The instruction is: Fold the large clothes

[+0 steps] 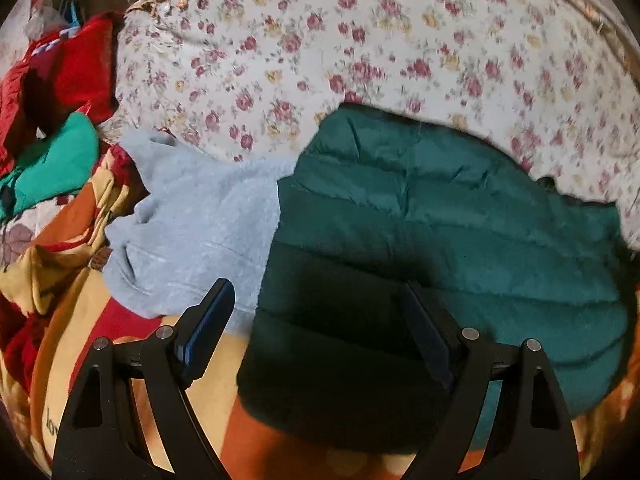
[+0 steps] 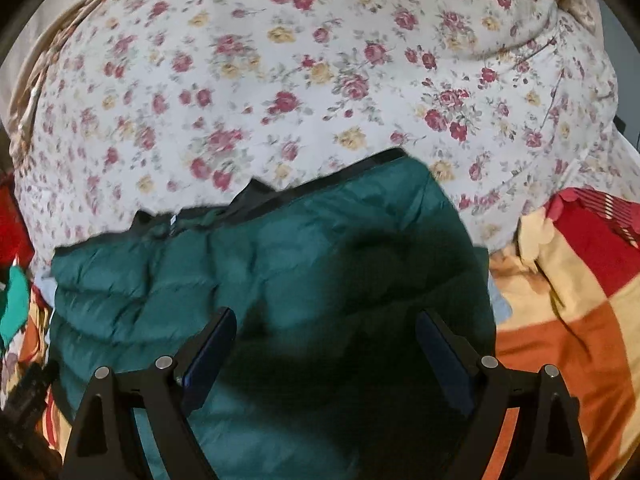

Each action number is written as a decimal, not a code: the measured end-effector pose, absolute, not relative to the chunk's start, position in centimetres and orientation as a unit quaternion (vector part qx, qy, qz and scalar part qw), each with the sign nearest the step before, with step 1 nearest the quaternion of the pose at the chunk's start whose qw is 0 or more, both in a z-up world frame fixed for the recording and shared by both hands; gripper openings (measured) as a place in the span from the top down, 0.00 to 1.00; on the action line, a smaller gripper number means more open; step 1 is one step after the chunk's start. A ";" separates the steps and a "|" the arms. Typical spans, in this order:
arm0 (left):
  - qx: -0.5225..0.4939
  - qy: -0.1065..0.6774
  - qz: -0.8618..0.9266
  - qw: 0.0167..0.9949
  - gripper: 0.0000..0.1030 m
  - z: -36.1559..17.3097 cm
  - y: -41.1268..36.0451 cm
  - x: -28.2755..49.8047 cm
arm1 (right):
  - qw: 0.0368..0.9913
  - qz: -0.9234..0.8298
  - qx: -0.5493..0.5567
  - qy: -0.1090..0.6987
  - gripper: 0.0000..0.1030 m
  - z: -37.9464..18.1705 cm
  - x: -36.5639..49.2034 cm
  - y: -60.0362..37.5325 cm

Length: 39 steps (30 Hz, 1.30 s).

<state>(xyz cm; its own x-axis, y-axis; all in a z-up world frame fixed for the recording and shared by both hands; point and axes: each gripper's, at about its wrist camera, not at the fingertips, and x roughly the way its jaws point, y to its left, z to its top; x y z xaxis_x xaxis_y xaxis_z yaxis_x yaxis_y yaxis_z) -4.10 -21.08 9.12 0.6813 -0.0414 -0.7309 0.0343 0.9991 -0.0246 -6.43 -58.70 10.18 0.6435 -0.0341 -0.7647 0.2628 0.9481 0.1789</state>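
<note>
So the dark green puffer jacket point(image 1: 460, 216) is lying flat on the bed, partly over a grey sweater point(image 1: 192, 232), floral quilt point(image 2: 280, 80) behind it. Left gripper point(image 1: 320, 332) and right gripper point(image 2: 326, 354) both hover over it, fingers wide apart, nothing held. Looks light, puffy and slippery, so I'd pinch a hem or seam edge
</note>
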 end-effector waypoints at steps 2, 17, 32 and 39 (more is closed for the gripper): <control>-0.012 0.402 -0.023 0.915 0.18 8.4 -21.1 -3.5 | 0.898 -0.086 0.136 0.408 0.13 9.5 -5.4 -59.8; -0.049 0.408 -0.042 0.911 0.09 7.0 -20.1 -1.9 | 0.896 -0.091 0.135 0.413 0.07 6.8 -3.3 -61.1; -0.053 0.403 -0.040 0.913 0.09 7.0 -20.1 -2.8 | 0.884 -0.069 0.209 0.413 0.07 5.4 -11.0 -63.7; -0.052 0.400 -0.043 0.914 0.08 6.7 -20.3 -2.7 | 0.876 -0.048 0.275 0.392 0.03 1.6 -11.4 -64.8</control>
